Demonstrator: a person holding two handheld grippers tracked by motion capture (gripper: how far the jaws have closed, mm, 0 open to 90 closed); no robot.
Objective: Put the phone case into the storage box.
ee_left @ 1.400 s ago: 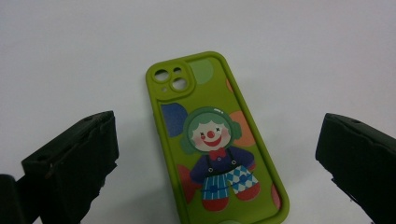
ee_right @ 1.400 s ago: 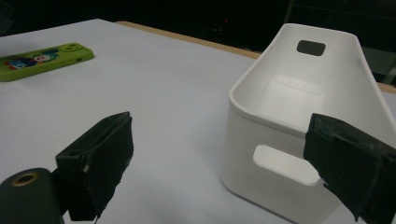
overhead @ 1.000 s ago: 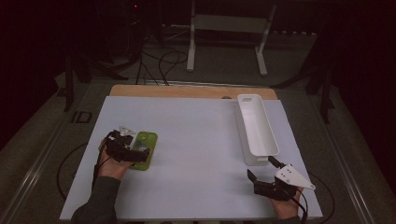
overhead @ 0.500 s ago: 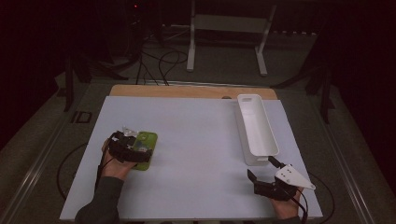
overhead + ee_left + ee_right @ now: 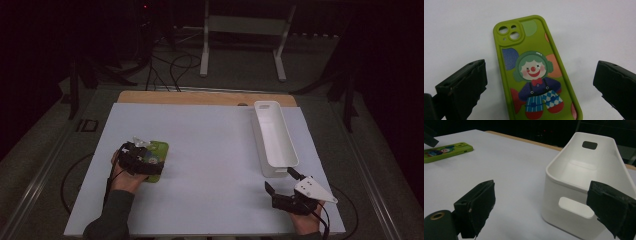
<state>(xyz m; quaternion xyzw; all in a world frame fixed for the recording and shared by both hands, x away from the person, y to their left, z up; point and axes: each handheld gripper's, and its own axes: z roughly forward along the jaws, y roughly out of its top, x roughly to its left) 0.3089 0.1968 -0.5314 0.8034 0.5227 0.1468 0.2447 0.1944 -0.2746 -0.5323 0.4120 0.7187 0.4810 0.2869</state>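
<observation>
White bin [image 5: 274, 137] — on white table [image 5: 210, 150].

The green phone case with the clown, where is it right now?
The phone case lies flat on the table's left side, between the open jaws of the left gripper, far from the white bin.

A lime-green phone case [image 5: 537, 72] printed with a clown: mint-green hair, red nose and bow tie, purple top, blue striped and checked trousers, among blue, orange and red dots. It lies on a white table [image 5: 210, 150], near a plain white bin [image 5: 274, 137].
</observation>
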